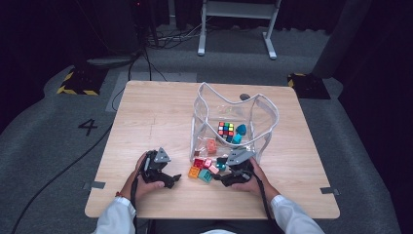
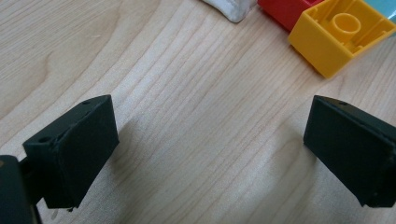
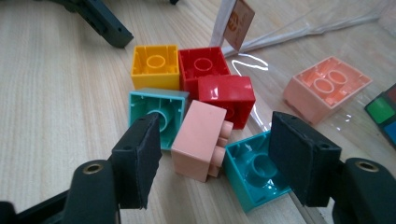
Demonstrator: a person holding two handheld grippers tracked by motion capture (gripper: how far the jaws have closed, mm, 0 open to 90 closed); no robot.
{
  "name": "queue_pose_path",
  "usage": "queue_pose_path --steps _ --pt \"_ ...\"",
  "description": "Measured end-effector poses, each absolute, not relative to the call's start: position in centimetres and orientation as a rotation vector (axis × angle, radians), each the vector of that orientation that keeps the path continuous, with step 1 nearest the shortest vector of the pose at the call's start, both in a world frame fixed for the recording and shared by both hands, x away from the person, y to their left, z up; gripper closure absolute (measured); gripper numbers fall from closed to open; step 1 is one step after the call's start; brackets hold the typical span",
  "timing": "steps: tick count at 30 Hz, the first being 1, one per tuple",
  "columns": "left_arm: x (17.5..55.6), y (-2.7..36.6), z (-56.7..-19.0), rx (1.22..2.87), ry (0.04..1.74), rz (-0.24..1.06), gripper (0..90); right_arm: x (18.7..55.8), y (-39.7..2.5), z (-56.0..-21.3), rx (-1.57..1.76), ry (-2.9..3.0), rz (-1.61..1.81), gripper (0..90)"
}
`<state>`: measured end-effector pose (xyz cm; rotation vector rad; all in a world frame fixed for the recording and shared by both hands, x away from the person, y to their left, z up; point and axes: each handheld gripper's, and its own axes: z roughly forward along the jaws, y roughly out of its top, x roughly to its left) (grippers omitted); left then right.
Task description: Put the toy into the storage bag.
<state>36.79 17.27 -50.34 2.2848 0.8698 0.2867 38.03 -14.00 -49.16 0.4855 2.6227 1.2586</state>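
Your right tongs (image 3: 215, 161) stand wide open and hold nothing; in the right gripper view the two black jaws rise on either side of the pink block (image 3: 198, 140), which lies on its side on the desk (image 3: 56, 93) directly in front of them. Its long axis runs away from you, almost along the line of the jaws, and its studs point to the right, toward the dark teal block (image 3: 254, 175) that touches it there. On its other side the light teal block (image 3: 156, 114) stands just beside it, so the gap for the left jaw is narrow. I judge that the closing should go across the short sides of the pink block, and the tongs must first come forward a little. Behind these pieces lie the red blocks (image 3: 219, 81) and the yellow block (image 3: 155, 66), and farther right a pale pink block (image 3: 327, 88) sits inside the clear bag (image 1: 234, 114), with a colour cube (image 1: 225, 129) deeper in it. Your left tongs (image 2: 210, 154) are also open wide and empty, low over bare wood, with the yellow block (image 2: 343, 35) well ahead of them. The right hand (image 1: 246, 183) is clearly nearer to the pile.
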Motion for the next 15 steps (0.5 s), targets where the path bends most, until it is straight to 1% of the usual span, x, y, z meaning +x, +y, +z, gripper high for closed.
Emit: queue_pose_path --steps 4,8,10,11,15 --pt "36.8 17.3 -50.3 2.285 0.870 0.286 3.2 38.0 -13.9 -49.4 0.486 2.647 1.232 33.3" --pt "36.8 17.3 -50.3 2.284 0.870 0.287 3.2 37.8 -14.4 -49.3 0.480 2.661 1.217 34.9" --pt "36.8 17.3 -50.3 2.284 0.868 0.287 3.2 37.5 -14.8 -49.2 0.479 2.668 1.210 35.6" --pt "36.8 17.3 -50.3 2.283 0.869 0.287 3.3 37.1 -15.3 -49.2 0.469 2.665 1.210 38.4" --pt "36.7 17.3 -50.4 2.284 0.862 0.282 3.3 36.1 -16.6 -49.0 0.452 2.678 1.181 39.0"
